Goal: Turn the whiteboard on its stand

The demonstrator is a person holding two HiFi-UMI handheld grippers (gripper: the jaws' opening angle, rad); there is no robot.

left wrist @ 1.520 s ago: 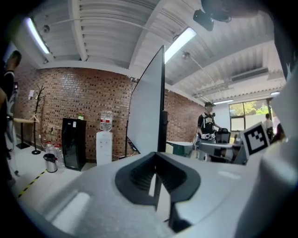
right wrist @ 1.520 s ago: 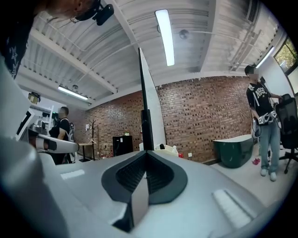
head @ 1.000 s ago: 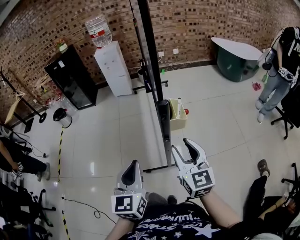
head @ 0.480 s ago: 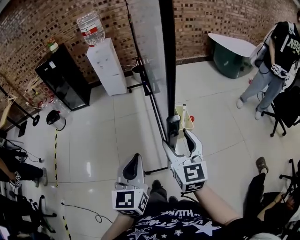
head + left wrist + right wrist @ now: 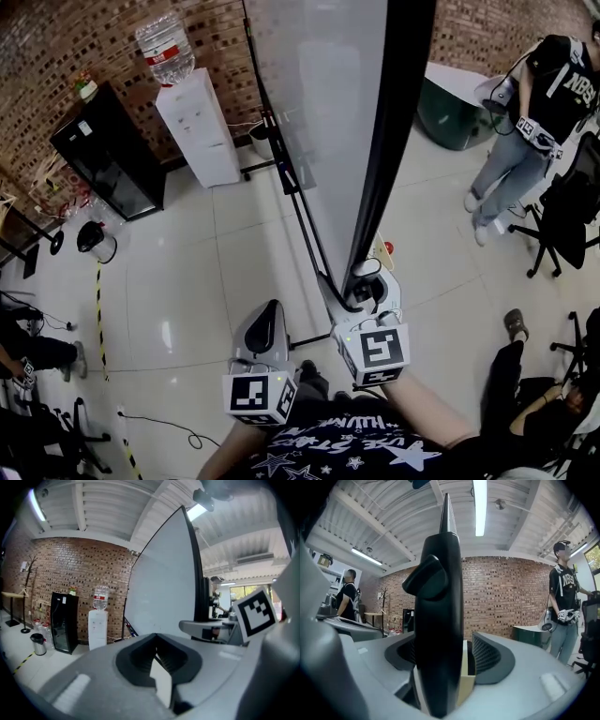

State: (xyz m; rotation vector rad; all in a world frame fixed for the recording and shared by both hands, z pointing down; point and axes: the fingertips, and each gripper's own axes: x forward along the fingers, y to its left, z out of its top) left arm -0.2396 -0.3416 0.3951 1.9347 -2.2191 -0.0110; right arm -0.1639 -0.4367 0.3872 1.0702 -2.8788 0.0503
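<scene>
The whiteboard stands upright on its wheeled stand, and I see it nearly edge-on, with its black frame edge running down toward me. My right gripper straddles the bottom of that frame edge. In the right gripper view the black frame fills the space between the jaws of the right gripper; a gap shows on the right pad's side, so the jaws stand open around it. My left gripper hangs lower left, shut and empty, pointing at the board face.
A water dispenser and a black cabinet stand by the brick wall. The stand's foot bar crosses the tiled floor. A person stands at the right beside an office chair. A small pot sits at the left.
The right gripper has gone forward and its jaws have widened around the board's black frame edge. The board now looms closer and larger. The left gripper has barely moved.
</scene>
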